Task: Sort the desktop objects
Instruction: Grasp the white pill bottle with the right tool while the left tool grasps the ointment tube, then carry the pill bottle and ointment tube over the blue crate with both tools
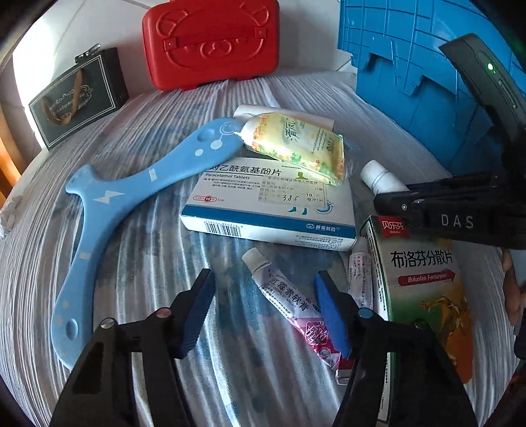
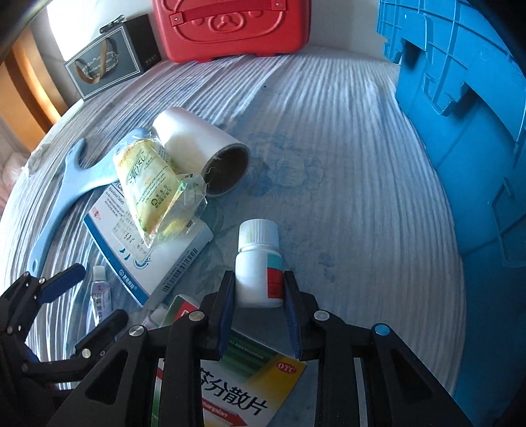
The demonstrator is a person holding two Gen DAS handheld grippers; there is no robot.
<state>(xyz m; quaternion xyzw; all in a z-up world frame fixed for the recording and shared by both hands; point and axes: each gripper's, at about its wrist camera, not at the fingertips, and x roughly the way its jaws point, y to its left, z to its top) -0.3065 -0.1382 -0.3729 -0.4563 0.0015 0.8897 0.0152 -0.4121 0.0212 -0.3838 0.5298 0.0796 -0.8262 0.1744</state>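
Pill bottle (image 2: 259, 262), white with a ribbed cap, stood upright on the striped tablecloth (image 2: 345, 164), pinched at its base between the pads of the right gripper (image 2: 259, 289). The left gripper (image 1: 263, 302) stood part open, astride the ointment tube (image 1: 289, 302), pads clear of it. Crowding close: paracetamol box (image 1: 269, 210) under a yellow tissue pack (image 1: 296, 144), ibuprofen box (image 1: 424, 289), blue plastic hanger (image 1: 108, 210), paper roll (image 2: 200, 147). The blue crate (image 2: 460, 131) stood right; the red case (image 2: 230, 26) and dark gift box (image 2: 105, 65) stood behind.
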